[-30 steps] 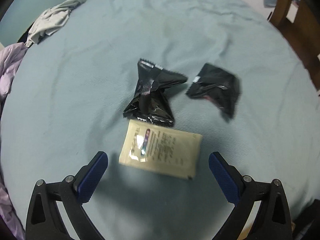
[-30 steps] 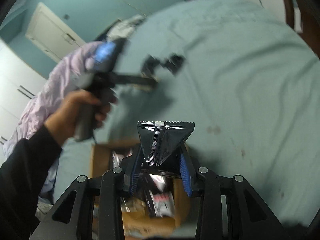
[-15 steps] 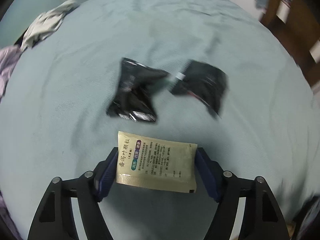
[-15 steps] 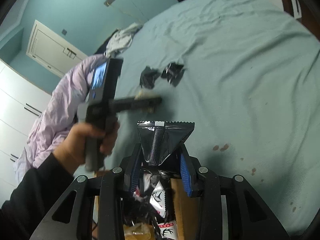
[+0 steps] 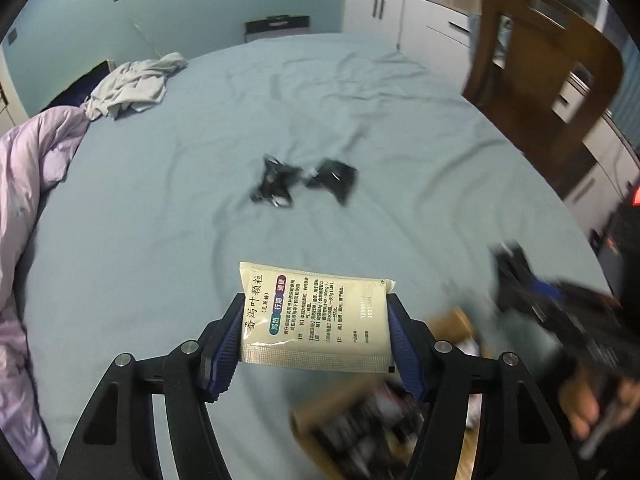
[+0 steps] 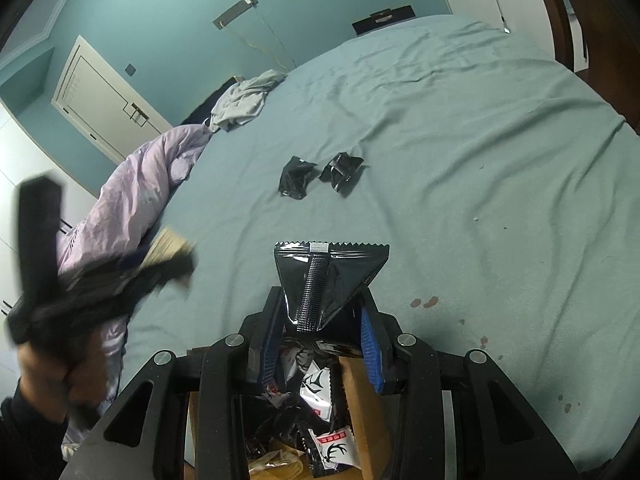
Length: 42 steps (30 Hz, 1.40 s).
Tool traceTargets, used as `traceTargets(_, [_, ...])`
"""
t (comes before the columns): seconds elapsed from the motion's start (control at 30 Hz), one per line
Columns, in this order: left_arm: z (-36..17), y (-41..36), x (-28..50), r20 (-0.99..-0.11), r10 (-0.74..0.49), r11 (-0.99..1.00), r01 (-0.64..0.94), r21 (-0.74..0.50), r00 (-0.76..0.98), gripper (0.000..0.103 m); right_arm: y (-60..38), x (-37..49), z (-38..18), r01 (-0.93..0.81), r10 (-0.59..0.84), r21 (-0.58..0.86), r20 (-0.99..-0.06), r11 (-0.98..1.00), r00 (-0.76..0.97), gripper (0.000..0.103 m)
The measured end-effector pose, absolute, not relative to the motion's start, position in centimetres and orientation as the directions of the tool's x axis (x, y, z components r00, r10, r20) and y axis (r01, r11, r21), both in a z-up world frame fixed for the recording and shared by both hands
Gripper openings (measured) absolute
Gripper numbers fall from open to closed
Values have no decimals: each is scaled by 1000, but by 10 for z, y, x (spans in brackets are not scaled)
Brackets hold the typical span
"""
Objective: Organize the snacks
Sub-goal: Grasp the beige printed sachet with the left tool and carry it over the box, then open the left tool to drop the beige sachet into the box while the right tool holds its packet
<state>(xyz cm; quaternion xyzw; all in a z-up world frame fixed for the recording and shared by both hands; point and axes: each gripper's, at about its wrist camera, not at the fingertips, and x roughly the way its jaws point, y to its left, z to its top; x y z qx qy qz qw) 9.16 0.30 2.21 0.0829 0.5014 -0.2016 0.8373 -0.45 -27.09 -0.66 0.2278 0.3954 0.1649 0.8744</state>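
Left gripper [image 5: 316, 344] jaws closing on sachet [image 5: 316, 316], right gripper [image 6: 320, 344] clamped black pack [image 6: 328, 276] above box [image 6: 360, 400]; next, drop both in.

On the bed [image 5: 160, 208], two crumpled wrappers lie just beside each other near the middle, the left wrapper [image 5: 275, 187] and the right wrapper [image 5: 333, 179], with a heap of clothes [image 5: 132, 88] behind them to the left and a quilt [image 5: 24, 184] along the bed's left edge. In front of the wrappers, a flat sachet [image 5: 316, 318] sits between the fingers [image 5: 218, 354] of the left gripper [image 5: 316, 344], above the bed. To its right, a pouch [image 6: 326, 280] stands between the fingers of the right gripper [image 6: 320, 344] over an open box [image 6: 362, 400] with packets [image 6: 316, 384] in it; a chair [image 5: 540, 48] stands beyond the bed's right side.
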Motion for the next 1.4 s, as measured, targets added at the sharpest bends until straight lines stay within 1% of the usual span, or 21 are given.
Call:
traceTargets(0.13, [17, -3, 65, -914, -216, 921, 381, -75, 344, 65, -272, -9, -4, -112, 462, 522, -610, 846, 644, 34])
traceTargets(0.2, [9, -5, 52, -916, -220, 919, 386, -80, 335, 65, -270, -9, -3, -116, 453, 510, -610, 853, 650, 34])
traceTargets(0.3, [-7, -12, 33, -919, -181, 911, 411, -24, 349, 66, -267, -11, -3, -112, 435, 487, -625, 866, 649, 34])
traceTargets(0.43, [-35, -22, 27, -941, -166, 910, 414, -30, 295, 66, -263, -11, -1, -112, 426, 473, -636, 874, 643, 34])
traceTargets(0.7, [-61, -38, 18, -950, -84, 886, 459, 66, 300, 67, -262, -12, 2, -116, 418, 458, -641, 882, 644, 34])
traceTargets(0.87, [-68, -51, 11, -951, -54, 852, 510, 115, 305, 72, -260, -8, 0, -119, 409, 440, -657, 890, 634, 34])
traceTargets(0.93, [-65, -52, 11, -951, -70, 849, 519, 101, 301, 76, -260, -8, 0, -117, 409, 441, -658, 890, 633, 34])
traceTargets(1.0, [-58, -48, 11, -951, -106, 856, 513, 61, 290, 80, -263, -10, 1, -115, 413, 449, -652, 886, 636, 34])
traceTargets(1.13, [-32, -30, 20, -920, -182, 900, 436, -13, 347, 81, -265, -11, 1, -115, 423, 463, -646, 879, 636, 34])
traceTargets(1.2, [-22, -18, 27, -901, -191, 924, 382, -30, 390, 83, -263, -12, 2, -127, 430, 461, -646, 878, 630, 34])
traceTargets(1.3, [-13, 4, 39, -879, -152, 960, 278, -23, 453, 85, -254, -14, 1, -179, 467, 457, -661, 871, 587, 34])
traceTargets(1.4, [-11, 24, 49, -871, -104, 983, 184, -16, 481, 85, -232, -16, -8, -260, 511, 440, -715, 859, 478, 34])
